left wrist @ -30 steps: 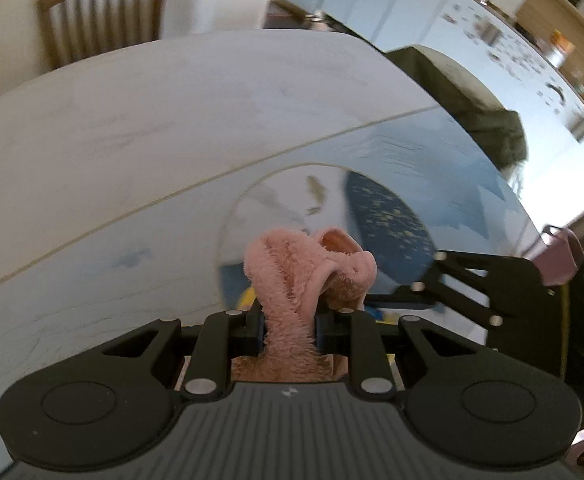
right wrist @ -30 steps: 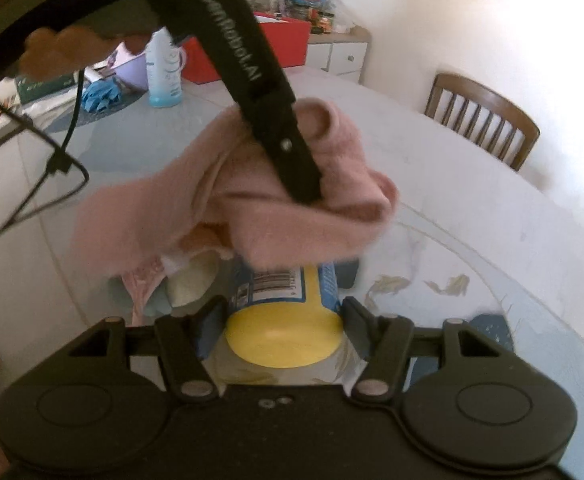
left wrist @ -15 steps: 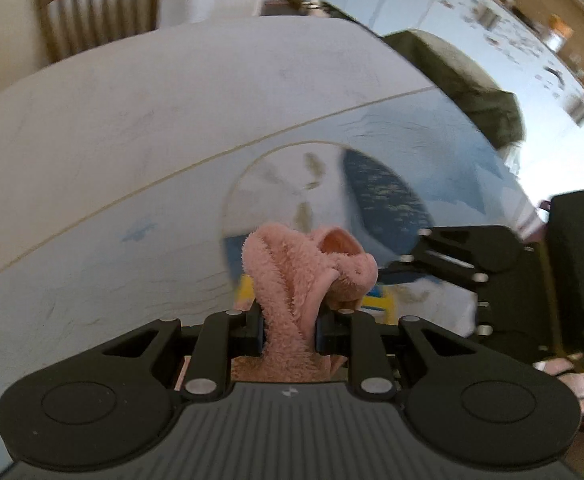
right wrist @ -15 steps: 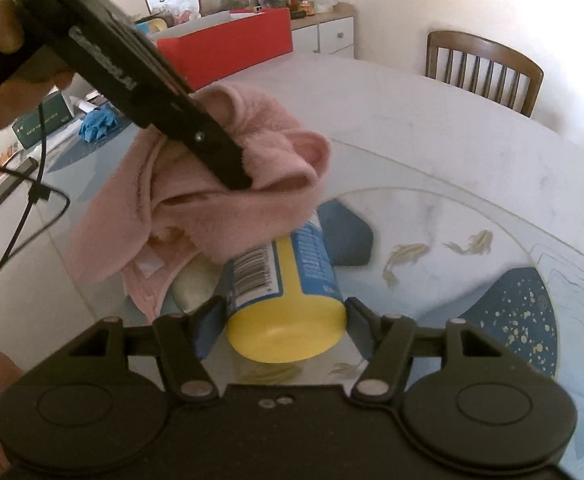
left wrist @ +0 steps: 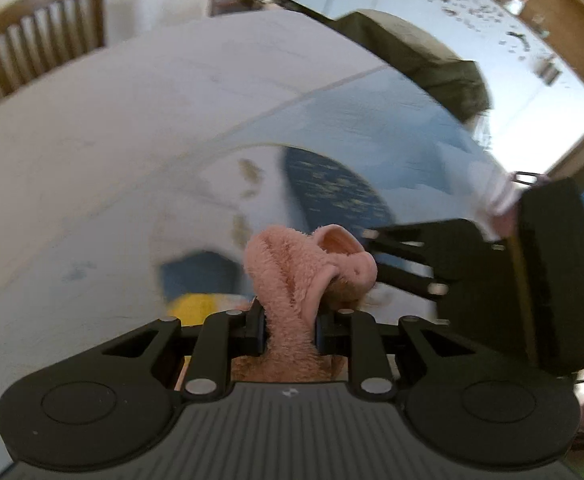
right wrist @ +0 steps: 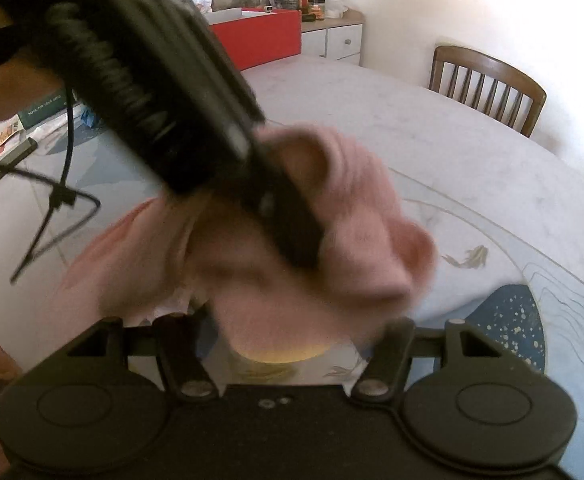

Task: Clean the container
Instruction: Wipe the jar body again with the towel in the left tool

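The container [right wrist: 280,350] lies on the table [right wrist: 432,148] between my right tongs [right wrist: 288,330], which sit clamped on it; only its round yellow end shows, and I can read no label here, the blur hiding any print. Draped over it is a fluffy pink cloth [right wrist: 332,240], pinched tight in my left tongs [left wrist: 290,322], which reach down from above. The table wears a pale cover with a dark blue speckled patch [right wrist: 508,320] and small fish. A slatted wooden chair [right wrist: 488,84] stands behind.
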A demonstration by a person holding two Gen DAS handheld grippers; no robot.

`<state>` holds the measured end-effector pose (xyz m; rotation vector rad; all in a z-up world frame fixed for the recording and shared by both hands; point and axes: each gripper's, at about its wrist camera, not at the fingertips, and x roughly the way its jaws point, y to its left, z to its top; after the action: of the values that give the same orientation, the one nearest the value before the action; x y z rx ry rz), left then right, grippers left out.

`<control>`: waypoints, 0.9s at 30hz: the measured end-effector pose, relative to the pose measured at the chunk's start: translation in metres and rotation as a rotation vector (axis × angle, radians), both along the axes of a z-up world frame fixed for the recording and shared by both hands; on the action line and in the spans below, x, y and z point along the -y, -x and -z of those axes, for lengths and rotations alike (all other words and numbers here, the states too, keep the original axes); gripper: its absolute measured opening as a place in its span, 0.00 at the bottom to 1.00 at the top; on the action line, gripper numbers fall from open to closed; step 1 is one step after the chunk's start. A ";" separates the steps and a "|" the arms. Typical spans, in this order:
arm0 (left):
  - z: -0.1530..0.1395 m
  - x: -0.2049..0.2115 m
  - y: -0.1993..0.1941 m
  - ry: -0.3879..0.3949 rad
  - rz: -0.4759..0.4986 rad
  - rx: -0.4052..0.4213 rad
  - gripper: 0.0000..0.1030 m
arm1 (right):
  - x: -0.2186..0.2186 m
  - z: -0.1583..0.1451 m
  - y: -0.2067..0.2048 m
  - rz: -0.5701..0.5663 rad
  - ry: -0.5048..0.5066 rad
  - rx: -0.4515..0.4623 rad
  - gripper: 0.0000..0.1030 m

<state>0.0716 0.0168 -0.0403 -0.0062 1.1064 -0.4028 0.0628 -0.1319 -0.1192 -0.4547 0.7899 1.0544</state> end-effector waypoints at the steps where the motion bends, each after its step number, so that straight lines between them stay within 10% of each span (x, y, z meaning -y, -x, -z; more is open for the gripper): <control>1: -0.001 -0.007 -0.002 0.000 -0.020 -0.002 0.20 | 0.000 0.000 0.000 -0.001 -0.002 0.001 0.62; 10: 0.014 -0.074 -0.005 -0.046 -0.245 -0.044 0.20 | -0.003 0.000 -0.007 -0.024 0.014 0.014 0.62; 27: -0.006 -0.075 0.008 0.009 -0.235 0.023 0.20 | 0.006 0.000 -0.005 -0.002 0.004 -0.037 0.63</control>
<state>0.0639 0.0920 -0.0342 -0.1375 1.0669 -0.1968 0.0677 -0.1374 -0.1189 -0.4401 0.8244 1.0660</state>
